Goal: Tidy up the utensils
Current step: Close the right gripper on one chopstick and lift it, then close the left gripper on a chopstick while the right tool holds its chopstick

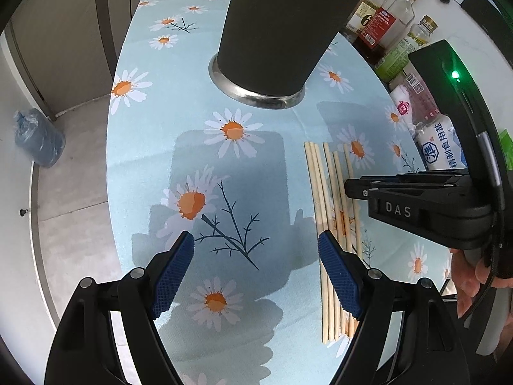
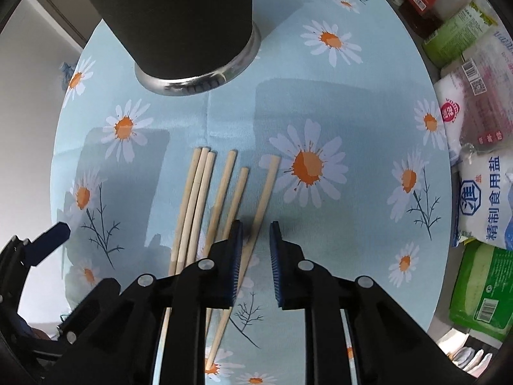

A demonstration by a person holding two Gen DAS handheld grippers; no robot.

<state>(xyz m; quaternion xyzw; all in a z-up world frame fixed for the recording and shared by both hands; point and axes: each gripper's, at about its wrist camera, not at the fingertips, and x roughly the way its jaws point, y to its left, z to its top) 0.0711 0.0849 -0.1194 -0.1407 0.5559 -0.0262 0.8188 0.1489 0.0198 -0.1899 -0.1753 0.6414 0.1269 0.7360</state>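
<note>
Chopsticks [image 2: 221, 199], six wooden ones, lie side by side on the daisy-print surface [image 2: 336, 102], right under the right claw [image 2: 255, 250]. That claw points straight down with its pads narrowed to a small gap, and the rightmost stick runs up through that gap. Can't really tell if the pads are actually pressing on it or just sitting either side. The other five sticks sit just left of its left pad.

Left claw [image 1: 256, 272] hangs over bare cloth beside the sticks, spread wide, nothing between its pads, touching nothing.

Farther back stands a dark holder [image 1: 282, 29] with a shiny metal foot, upright, well apart from the stick tips. Along the right edge it's crowded: salt bags [image 2: 484, 199], a green packet [image 2: 481, 288], and sauce bottles [image 1: 394, 16] behind.
</note>
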